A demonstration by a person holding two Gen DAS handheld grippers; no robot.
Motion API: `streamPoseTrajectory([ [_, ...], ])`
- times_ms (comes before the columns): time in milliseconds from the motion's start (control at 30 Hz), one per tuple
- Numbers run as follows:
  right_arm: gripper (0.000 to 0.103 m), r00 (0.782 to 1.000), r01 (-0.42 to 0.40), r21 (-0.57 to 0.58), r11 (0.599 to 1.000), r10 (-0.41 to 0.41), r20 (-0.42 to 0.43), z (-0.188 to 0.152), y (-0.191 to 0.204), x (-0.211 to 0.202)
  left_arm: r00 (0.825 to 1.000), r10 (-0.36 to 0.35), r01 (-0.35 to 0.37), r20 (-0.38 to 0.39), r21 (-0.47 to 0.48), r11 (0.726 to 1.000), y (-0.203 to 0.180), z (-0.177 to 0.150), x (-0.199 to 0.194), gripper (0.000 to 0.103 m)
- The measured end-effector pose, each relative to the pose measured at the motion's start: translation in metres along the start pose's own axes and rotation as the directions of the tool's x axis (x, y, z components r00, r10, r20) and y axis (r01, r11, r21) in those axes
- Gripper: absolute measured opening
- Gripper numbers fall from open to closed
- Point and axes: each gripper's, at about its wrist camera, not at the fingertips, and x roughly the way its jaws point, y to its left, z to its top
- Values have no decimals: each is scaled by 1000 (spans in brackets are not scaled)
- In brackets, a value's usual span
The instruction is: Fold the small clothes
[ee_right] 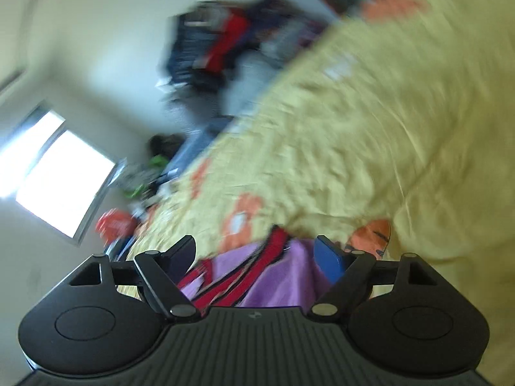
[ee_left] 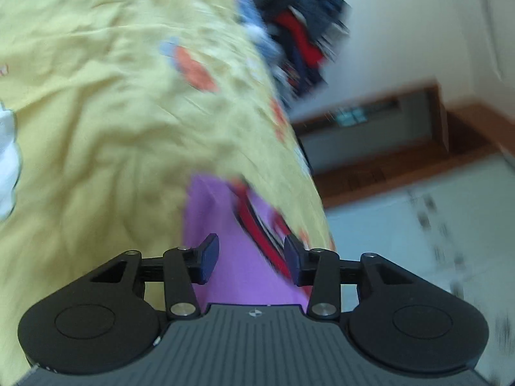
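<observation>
A small purple garment [ee_left: 231, 257] with red, white and black striped trim [ee_left: 257, 231] lies on a yellow bedsheet [ee_left: 112, 128]. My left gripper [ee_left: 252, 259] is open, its fingers either side of the purple cloth and just above it. The garment also shows in the right wrist view [ee_right: 283, 276] with its red trim [ee_right: 254, 273]. My right gripper [ee_right: 257, 260] is open wide over it, with the cloth between the fingers. Both views are blurred by motion.
A pile of dark blue, red and grey clothes [ee_left: 296, 32] sits at the far end of the bed, also in the right wrist view [ee_right: 222, 41]. The bed's edge drops to a tiled floor [ee_left: 418, 225]. A bright window [ee_right: 54, 170] and clutter [ee_right: 145, 173] lie beyond.
</observation>
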Motion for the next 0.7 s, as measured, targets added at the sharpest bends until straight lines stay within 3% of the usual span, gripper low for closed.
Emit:
streamPoseTrajectory([
  [100,80,1000,-31,-86,996,31,2,-20,-2,-46,996,-16,24,-89,88,996,-7,-33,-26,43],
  [200,80,999,-51,-168,984,48,-23,-47,-13,-79,990,45,-20,-137,179,984,-5,-64,-40,49],
  [267,80,996,-69,-175,982,59,-61,-59,-21,-87,985,71,-39,-157,202,979,1,-76,-42,54],
  [367,80,995,-54,-180,982,37,-96,-67,-30,-90,981,50,-12,-187,199,980,6,-85,-40,56],
  [467,79,984,-116,-110,987,99,-148,-76,-37,-93,976,62,-15,-207,223,975,5,-92,-35,56],
  [533,62,979,-109,-111,988,87,-186,-88,-37,-97,974,62,-9,-220,236,972,3,-94,-32,53],
  [567,45,979,-91,-121,989,66,-192,-93,-35,-99,973,64,-11,-220,236,972,3,-94,-32,52],
  [667,37,976,-87,-112,990,63,-208,-106,-37,-100,972,69,-15,-226,230,973,4,-93,-29,52],
  [700,24,976,-86,-116,989,60,-210,-109,-37,-99,972,67,-14,-227,229,973,4,-92,-27,47],
])
